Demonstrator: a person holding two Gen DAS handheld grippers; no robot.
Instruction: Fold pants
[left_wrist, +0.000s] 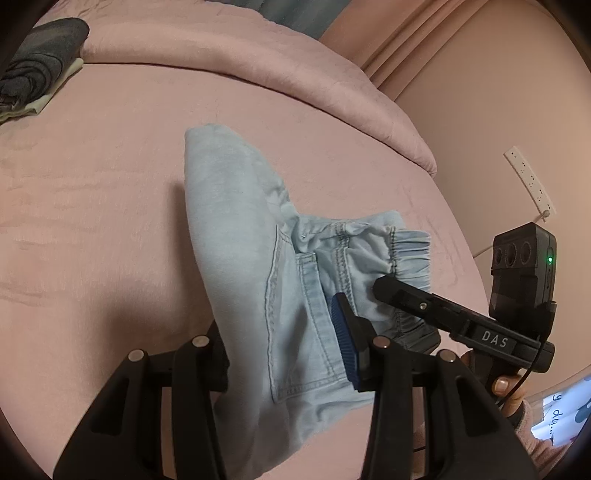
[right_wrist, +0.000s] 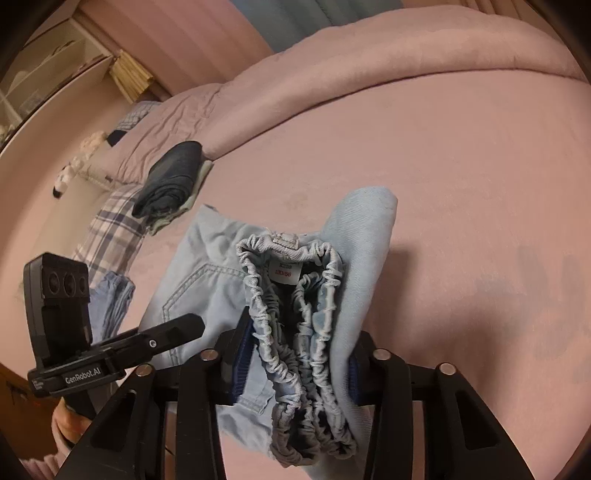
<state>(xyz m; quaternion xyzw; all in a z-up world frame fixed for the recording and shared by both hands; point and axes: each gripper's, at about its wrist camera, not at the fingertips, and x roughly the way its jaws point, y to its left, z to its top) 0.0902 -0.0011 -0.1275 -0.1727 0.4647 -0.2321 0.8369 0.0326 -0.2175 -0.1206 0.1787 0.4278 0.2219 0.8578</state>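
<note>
Right gripper (right_wrist: 295, 373) has its jaws pinched on the bunched elastic waistband (right_wrist: 295, 332) of the pale-blue denim pants (left_wrist: 236, 236); left gripper (left_wrist: 284, 354) has its jaws closed on the pocket side, near the bed's (left_wrist: 110, 184) front edge. Thick gathers could squirm out of that pinch, and uneven lifting would skew the fold toward the dark folded pile (right_wrist: 170, 181) far left.

Both wrist views close, angled down; share pants (left_wrist: 251, 258) on bed (left_wrist: 92, 184)

bed (left_wrist: 110, 184): pink | on it: pants (left_wrist: 236, 236), dark folded clothes (left_wrist: 40, 62)
</note>
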